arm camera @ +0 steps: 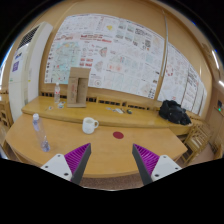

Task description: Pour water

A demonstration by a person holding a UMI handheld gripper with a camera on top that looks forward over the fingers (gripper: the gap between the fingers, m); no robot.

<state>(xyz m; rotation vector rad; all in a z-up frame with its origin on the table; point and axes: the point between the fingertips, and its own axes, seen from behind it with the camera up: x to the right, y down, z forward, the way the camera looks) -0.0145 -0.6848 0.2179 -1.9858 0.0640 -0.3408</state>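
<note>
A clear plastic water bottle (40, 131) with a pale cap stands upright on the round wooden table (105, 148), left of my fingers and a bit beyond them. A white mug (89, 125) stands farther back near the table's middle. A small red coaster-like disc (118, 134) lies right of the mug. My gripper (111, 161) hovers above the near part of the table, open, with nothing between its purple pads (75, 158). Both bottle and mug are well ahead of the fingertips.
A second bottle (57, 96) and a brown paper bag (79, 84) stand on the long bench at the back. A black bag (174, 111) lies on that bench to the right. Paper-covered boards line the wall; an air conditioner (28, 55) stands at left.
</note>
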